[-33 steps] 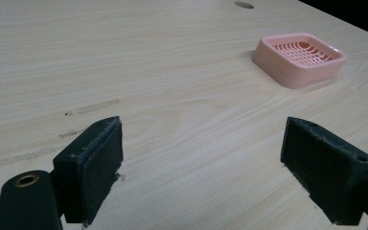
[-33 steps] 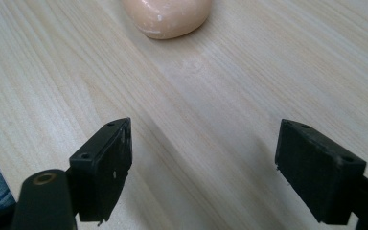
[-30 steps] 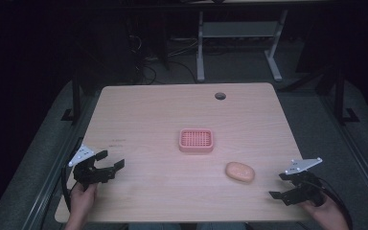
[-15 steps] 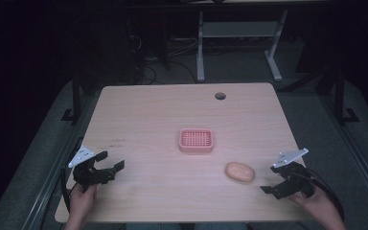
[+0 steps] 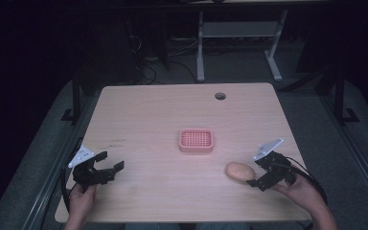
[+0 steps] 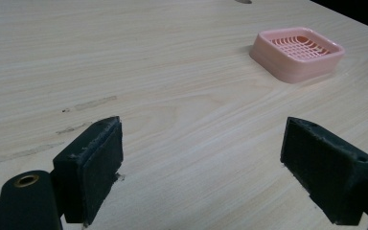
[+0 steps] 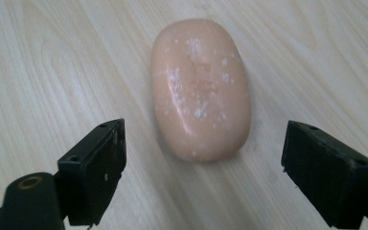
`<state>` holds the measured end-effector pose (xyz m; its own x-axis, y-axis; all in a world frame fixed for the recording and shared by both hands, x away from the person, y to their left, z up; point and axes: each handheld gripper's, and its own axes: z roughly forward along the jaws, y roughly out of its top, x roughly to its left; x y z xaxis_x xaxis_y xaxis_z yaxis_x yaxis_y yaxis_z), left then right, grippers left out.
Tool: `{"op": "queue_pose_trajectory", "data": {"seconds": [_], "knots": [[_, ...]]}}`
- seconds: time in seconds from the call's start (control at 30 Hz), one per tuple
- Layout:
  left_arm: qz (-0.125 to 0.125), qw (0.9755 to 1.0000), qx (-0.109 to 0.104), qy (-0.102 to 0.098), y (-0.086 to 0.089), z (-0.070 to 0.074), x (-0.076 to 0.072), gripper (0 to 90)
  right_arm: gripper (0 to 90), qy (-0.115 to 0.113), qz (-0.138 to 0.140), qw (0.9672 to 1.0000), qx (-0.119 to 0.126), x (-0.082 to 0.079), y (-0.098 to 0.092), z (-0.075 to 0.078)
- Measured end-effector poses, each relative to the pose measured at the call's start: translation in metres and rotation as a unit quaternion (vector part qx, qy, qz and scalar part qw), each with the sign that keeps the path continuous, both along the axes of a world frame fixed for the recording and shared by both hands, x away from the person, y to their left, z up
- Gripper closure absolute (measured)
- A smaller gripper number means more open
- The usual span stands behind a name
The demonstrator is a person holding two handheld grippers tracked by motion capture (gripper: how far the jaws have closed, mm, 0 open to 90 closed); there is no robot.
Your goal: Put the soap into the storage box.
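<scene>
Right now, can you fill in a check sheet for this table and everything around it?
Surface: pale wooden table, a few faint marks near its left side, round hole at the far edge.
Job's things: peach soap bar lying flat; pink slotted soap dish mid-table, empty.
Clutter: nothing seen.
Grippers: right gripper open beside the soap, not touching it, jaws just opened; left gripper open over bare wood.
Cables: black cable trails from the right gripper.
Surroundings: dark room, grey floor, white desk frame behind.
</scene>
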<state>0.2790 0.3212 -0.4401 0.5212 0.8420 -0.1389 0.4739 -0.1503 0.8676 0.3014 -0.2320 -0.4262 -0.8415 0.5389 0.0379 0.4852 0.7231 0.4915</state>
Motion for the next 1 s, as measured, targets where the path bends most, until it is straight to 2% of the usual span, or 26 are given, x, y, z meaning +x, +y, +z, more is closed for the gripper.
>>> {"op": "queue_pose_trajectory", "data": {"seconds": [0.1, 0.2, 0.27, 0.3, 0.47, 0.77, 1.0], "knots": [[0.0, 1.0, -0.002, 0.0, 0.0, 0.0, 0.0, 14.3, 15.1, 0.002, 0.008, 1.0, 0.0, 0.004, 0.007, 0.0], [0.002, 1.0, -0.004, 0.001, 0.0, 0.0, 0.0, 14.3, 15.1, -0.005, 0.02, 0.9998, -0.006, 0.008, 0.013, -0.001], [0.002, 1.0, -0.004, 0.0, 0.0, 0.0, 0.0, 14.3, 15.1, 0.0, 0.022, 0.9997, -0.014, 0.011, 0.017, -0.004], [0.002, 1.0, -0.003, 0.0, 0.0, 0.0, -0.001, 14.3, 15.1, 0.011, 0.021, 0.9996, -0.016, 0.014, 0.019, -0.008], [0.003, 1.0, -0.004, 0.001, 0.001, 0.0, 0.0, 14.3, 15.2, 0.017, 0.022, 0.9995, -0.012, 0.017, 0.021, -0.01], [0.002, 1.0, -0.006, 0.002, -0.001, 0.0, 0.0, 14.3, 16.0, 0.027, 0.028, 0.9983, -0.043, 0.026, 0.035, -0.017], [0.001, 1.0, -0.005, 0.001, -0.001, 0.0, 0.001, 14.3, 20.4, 0.032, 0.034, 0.9968, -0.065, 0.027, 0.042, -0.021]]}}
